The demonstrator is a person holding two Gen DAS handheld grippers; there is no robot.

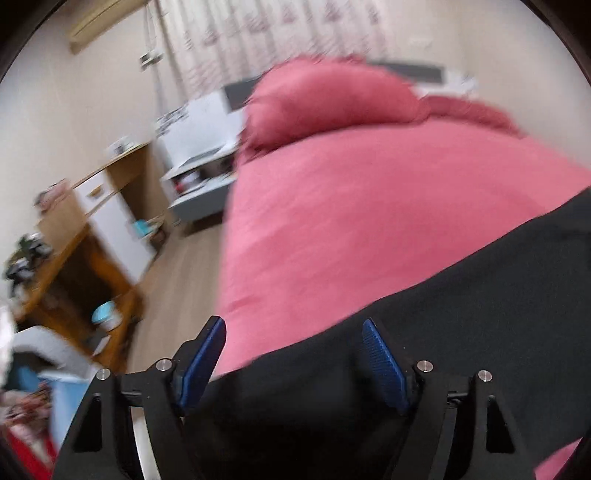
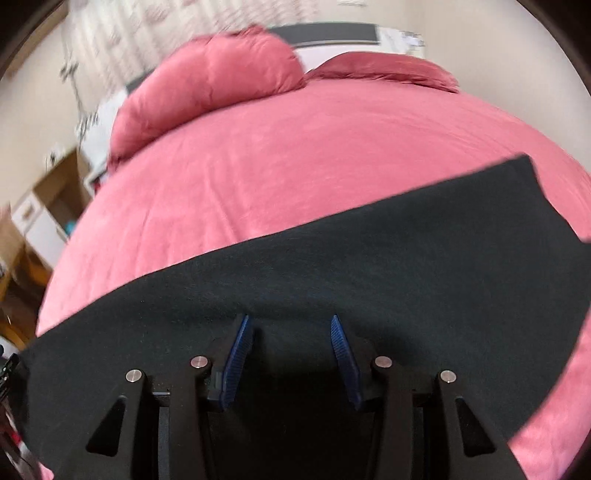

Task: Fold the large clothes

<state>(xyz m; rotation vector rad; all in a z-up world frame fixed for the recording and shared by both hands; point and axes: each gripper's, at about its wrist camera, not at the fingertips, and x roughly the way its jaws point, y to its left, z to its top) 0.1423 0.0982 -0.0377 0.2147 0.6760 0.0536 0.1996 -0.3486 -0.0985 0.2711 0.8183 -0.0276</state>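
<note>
A large black garment (image 2: 332,258) lies flat across the near part of a bed with a pink cover (image 2: 277,147). In the right wrist view my right gripper (image 2: 290,325) hovers over the cloth's middle, its blue pads (image 2: 238,354) apart with nothing pinched between them. In the left wrist view the black garment (image 1: 461,314) fills the lower right, its edge running diagonally. My left gripper (image 1: 293,328) stands wide open at that left edge, over the line where black cloth meets the pink cover (image 1: 351,203); its blue pads (image 1: 380,358) touch nothing.
Two pink pillows (image 2: 207,81) lie at the head of the bed. Left of the bed are wood floor (image 1: 173,277), a white bedside unit (image 1: 199,177), a wooden desk (image 1: 74,269) with clutter, and a white cabinet. Curtains (image 1: 277,33) hang behind.
</note>
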